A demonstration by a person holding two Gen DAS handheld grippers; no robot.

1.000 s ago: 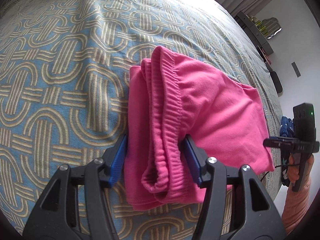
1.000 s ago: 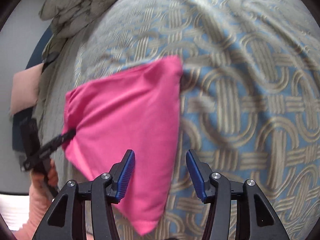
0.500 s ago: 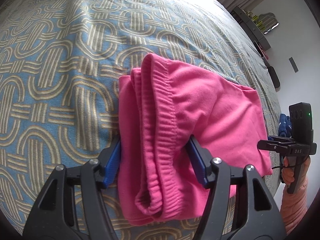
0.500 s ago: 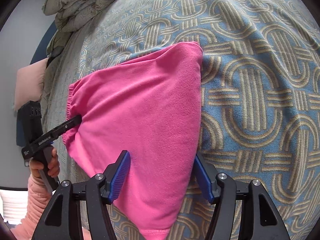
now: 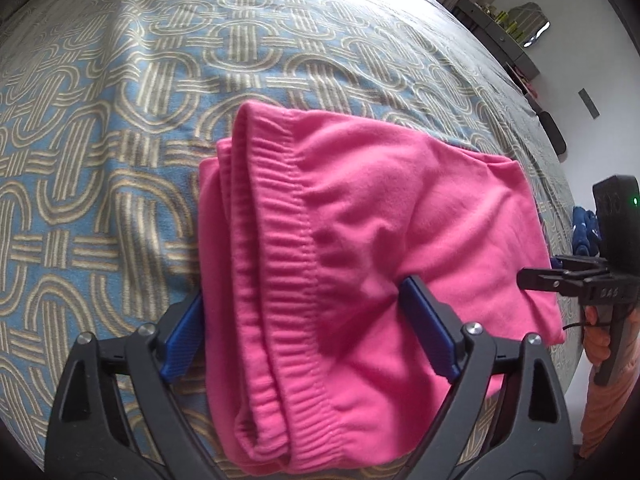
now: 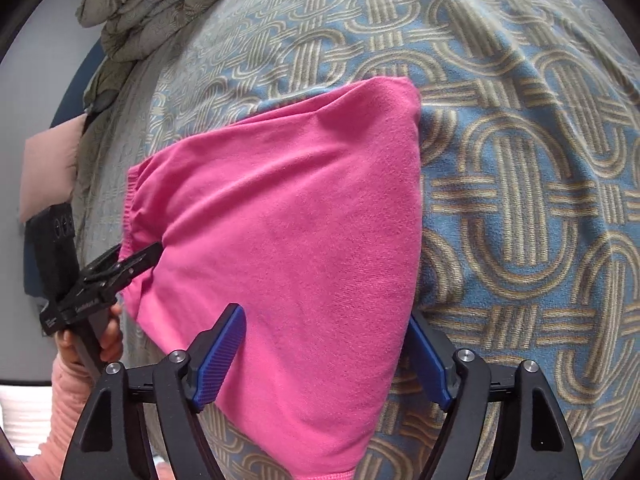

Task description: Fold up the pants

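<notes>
Left gripper (image 5: 308, 332): jaws spread wide, straddling the waistband end of the pants (image 5: 360, 280), pads beside the cloth, not pinching. Right gripper (image 6: 326, 354): jaws spread likewise across the opposite folded end. Pants lie folded on the bed (image 5: 120, 140), long axis running between the two grippers, ribbed waistband (image 5: 280, 260) toward the left one. Rumpled quilt (image 6: 140, 4) at the bed's far corner.

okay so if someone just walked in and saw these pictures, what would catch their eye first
The bright pink pants, folded into a thick bundle, lie in the middle of a blue bedspread with looping tan bands. The left tool straddles the ribbed waistband end with open jaws, while the right tool straddles the opposite smooth edge.
</notes>
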